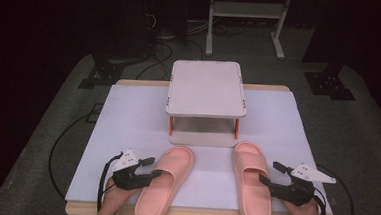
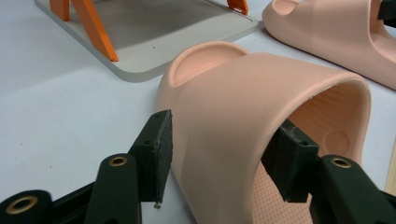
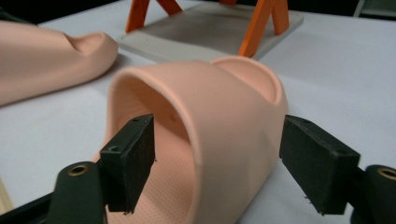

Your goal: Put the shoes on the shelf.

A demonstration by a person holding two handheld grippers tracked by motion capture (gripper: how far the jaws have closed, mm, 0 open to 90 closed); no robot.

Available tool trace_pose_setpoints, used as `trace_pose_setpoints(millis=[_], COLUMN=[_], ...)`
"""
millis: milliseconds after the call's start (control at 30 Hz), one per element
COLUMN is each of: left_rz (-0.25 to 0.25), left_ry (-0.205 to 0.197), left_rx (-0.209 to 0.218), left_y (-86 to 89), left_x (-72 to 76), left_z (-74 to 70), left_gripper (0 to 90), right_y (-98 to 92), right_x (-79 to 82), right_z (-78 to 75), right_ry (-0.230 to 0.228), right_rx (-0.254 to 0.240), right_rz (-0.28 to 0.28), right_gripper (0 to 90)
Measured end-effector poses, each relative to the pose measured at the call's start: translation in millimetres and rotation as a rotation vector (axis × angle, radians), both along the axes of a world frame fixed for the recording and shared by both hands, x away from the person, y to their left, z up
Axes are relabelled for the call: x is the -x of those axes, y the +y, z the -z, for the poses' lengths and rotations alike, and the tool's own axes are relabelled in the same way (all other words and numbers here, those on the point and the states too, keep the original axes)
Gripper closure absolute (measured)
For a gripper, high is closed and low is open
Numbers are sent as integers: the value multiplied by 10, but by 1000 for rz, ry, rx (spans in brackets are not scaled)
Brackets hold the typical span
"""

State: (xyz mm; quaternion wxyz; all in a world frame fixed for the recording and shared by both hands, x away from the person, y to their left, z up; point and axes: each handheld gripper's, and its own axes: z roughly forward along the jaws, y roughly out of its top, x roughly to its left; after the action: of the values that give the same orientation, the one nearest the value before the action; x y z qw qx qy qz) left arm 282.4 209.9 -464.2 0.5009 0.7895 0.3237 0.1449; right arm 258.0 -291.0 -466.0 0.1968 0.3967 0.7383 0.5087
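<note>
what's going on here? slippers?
A person works two handheld grippers on a pair of pink slippers lying in front of a small two-tier shelf. The left gripper has its fingers on either side of the left slipper's strap, one inside, one outside. The right gripper straddles the right slipper's strap with gaps both sides. Both slippers lie on the table.

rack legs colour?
Orange legs under a pale grey rack; clearest in the left gripper view.
</note>
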Motion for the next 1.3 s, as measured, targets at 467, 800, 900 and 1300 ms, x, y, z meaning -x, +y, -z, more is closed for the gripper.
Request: trace_pose_setpoints(millis=[467, 800, 900, 1300], left_rz=[1, -15, -23, -68], left_ry=[1, -11, -18, -28], left_rx=[8, 13, 7, 10], left_y=[-19, -27, -26, 22], left_x=[12, 18, 20, 8], left_z=[-6, -11, -18, -42], left_gripper=[550, 607, 624, 644], right_y=[102, 118, 118, 110], right_x=[-102, -82, -79, -63], right_z=[86, 74, 69, 53], right_ry=[15, -5, -10, -15], right_rx=[96, 120, 127, 146], right_rz=[49, 79, 85, 91], right_gripper=[509, 594, 615, 677])
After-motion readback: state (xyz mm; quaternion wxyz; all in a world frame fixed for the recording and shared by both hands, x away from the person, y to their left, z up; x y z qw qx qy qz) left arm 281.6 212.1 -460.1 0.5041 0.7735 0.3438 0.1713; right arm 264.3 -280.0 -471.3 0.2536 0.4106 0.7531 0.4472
